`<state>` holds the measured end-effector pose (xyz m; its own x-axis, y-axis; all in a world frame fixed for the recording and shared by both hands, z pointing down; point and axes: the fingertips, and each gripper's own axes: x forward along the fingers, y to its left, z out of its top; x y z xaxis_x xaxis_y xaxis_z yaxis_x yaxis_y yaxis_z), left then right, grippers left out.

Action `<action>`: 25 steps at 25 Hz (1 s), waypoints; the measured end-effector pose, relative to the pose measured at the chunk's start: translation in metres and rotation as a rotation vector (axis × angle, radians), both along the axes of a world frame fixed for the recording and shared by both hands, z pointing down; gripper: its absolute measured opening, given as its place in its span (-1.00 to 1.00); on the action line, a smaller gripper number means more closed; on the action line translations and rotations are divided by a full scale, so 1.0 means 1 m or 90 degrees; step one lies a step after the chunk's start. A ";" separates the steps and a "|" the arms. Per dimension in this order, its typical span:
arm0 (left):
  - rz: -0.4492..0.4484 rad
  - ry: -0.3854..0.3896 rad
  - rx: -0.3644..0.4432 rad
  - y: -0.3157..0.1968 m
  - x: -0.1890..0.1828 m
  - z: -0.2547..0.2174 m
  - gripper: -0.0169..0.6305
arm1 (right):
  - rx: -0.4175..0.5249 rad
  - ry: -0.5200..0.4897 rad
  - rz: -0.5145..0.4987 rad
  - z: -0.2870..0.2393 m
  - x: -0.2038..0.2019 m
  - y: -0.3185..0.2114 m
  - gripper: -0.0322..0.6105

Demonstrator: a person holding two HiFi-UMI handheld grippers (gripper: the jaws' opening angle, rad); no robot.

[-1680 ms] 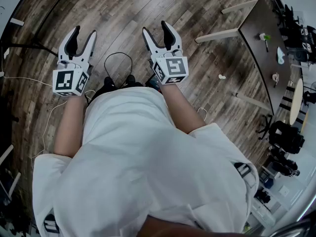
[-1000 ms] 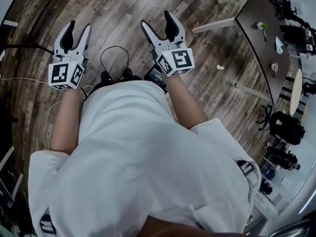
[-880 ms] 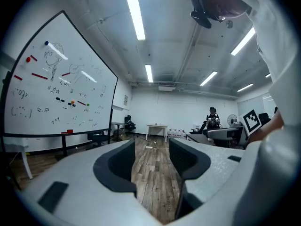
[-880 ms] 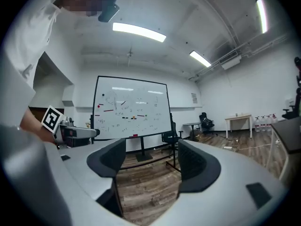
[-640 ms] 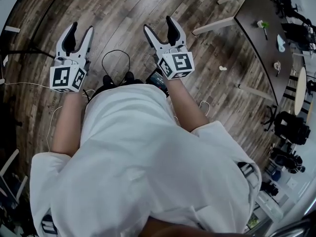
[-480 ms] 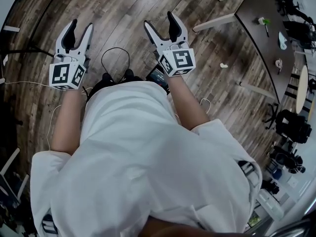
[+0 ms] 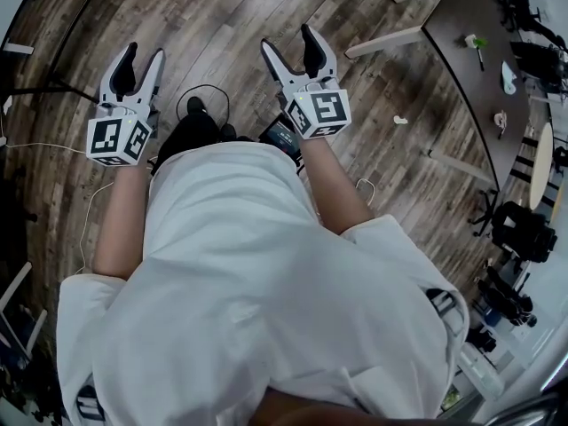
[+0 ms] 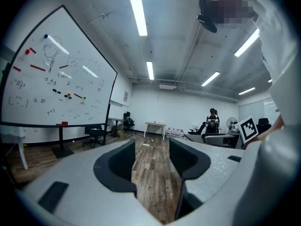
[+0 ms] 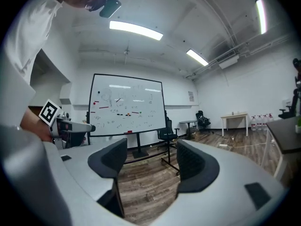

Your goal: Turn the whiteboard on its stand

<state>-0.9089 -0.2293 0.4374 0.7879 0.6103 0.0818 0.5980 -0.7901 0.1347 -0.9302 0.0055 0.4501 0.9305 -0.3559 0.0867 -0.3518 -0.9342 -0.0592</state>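
The whiteboard (image 9: 126,105) stands on its dark stand (image 9: 139,150) some metres ahead in the right gripper view, face on, with scribbles and coloured magnets. The left gripper view shows the whiteboard (image 8: 56,79) at an angle on the left. It is out of the head view. My left gripper (image 7: 140,63) is open and holds nothing. My right gripper (image 7: 295,50) is also open and empty. Both are held in front of my body, above the wooden floor (image 7: 213,25), far from the board. The left gripper (image 9: 70,126) shows at the left of the right gripper view.
A black office chair (image 9: 168,134) stands just right of the whiteboard stand. A dark table (image 7: 484,69) with small items is at the right. A black cable (image 7: 200,96) loops on the floor by my feet. A person (image 8: 212,120) stands far across the room.
Both grippers have stayed open and drifted slightly. My foot has stepped forward over the cable loop.
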 end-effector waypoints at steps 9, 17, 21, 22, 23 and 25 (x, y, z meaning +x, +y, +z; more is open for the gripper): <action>0.013 0.022 -0.012 0.011 0.063 -0.001 -0.23 | -0.001 0.011 0.008 0.003 0.056 0.006 0.02; 0.017 0.006 -0.022 0.018 0.155 0.016 -0.23 | -0.025 0.001 0.010 0.003 0.138 0.013 0.02; 0.027 0.003 -0.013 0.014 0.207 0.017 -0.23 | -0.025 0.003 0.008 -0.006 0.191 0.005 0.04; 0.029 0.003 -0.011 0.013 0.220 0.017 -0.23 | -0.027 0.003 0.005 -0.008 0.205 0.002 0.04; 0.031 0.002 -0.010 0.013 0.232 0.018 -0.23 | -0.029 0.004 0.003 -0.010 0.219 0.000 0.05; 0.036 -0.001 -0.011 0.013 0.256 0.020 -0.23 | -0.035 0.005 0.000 -0.013 0.247 -0.003 0.05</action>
